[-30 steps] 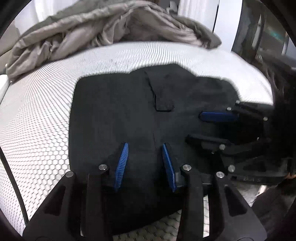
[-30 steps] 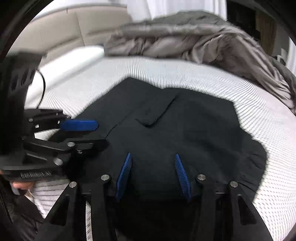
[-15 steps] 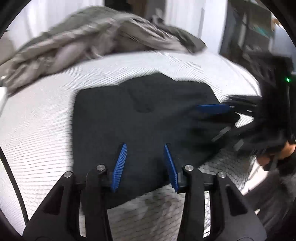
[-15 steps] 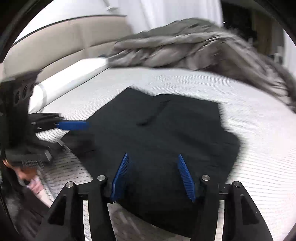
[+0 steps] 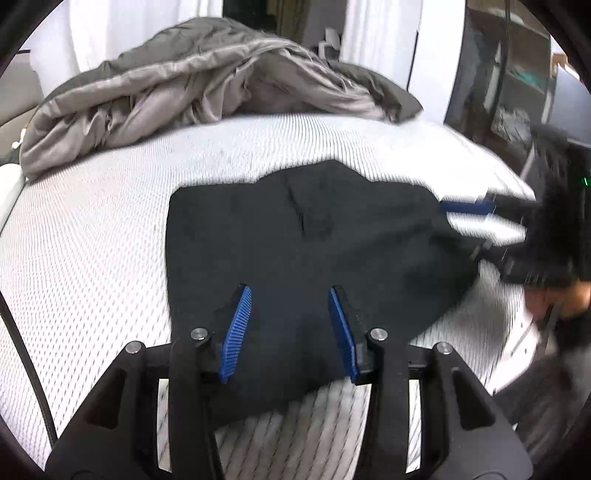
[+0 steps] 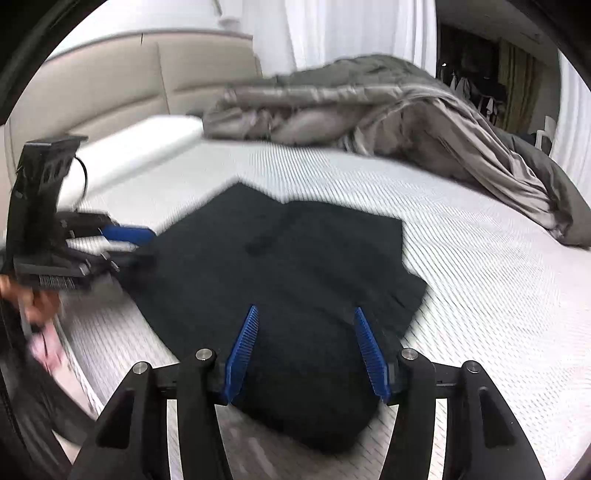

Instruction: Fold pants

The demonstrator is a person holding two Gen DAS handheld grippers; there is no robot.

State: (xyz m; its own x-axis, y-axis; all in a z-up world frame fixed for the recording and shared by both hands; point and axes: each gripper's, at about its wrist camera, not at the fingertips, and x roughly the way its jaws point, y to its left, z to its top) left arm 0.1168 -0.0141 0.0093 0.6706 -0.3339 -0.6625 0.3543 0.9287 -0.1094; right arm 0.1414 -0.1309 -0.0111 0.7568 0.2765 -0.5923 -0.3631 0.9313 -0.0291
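While a rumpled grey duvet (image 5: 207, 85) lies heaped along the far side of the bed (image 5: 92, 240), well apart from the work, the black pants (image 5: 306, 258) sit folded into a compact, flat bundle on the white textured mattress near its front edge. A padded beige headboard (image 6: 122, 81) and a white pillow (image 6: 140, 144) show at the left of the right wrist view, with white curtains (image 6: 332, 33) behind; a dark shelf unit (image 5: 517, 74) stands past the bed's right side in the left wrist view. Nothing lies on or against the pants. The left gripper (image 5: 290, 328) hangs above the bundle's near left part, tilted downward, its blue-padded fingers (image 5: 236, 332) apart with nothing clamped between them. The right gripper (image 6: 308, 354) hovers over the near right part, also angled down, fingers apart and empty. Each gripper appears blurred at the side of the other's view, held by a hand (image 5: 554, 299) beside the mattress edge.
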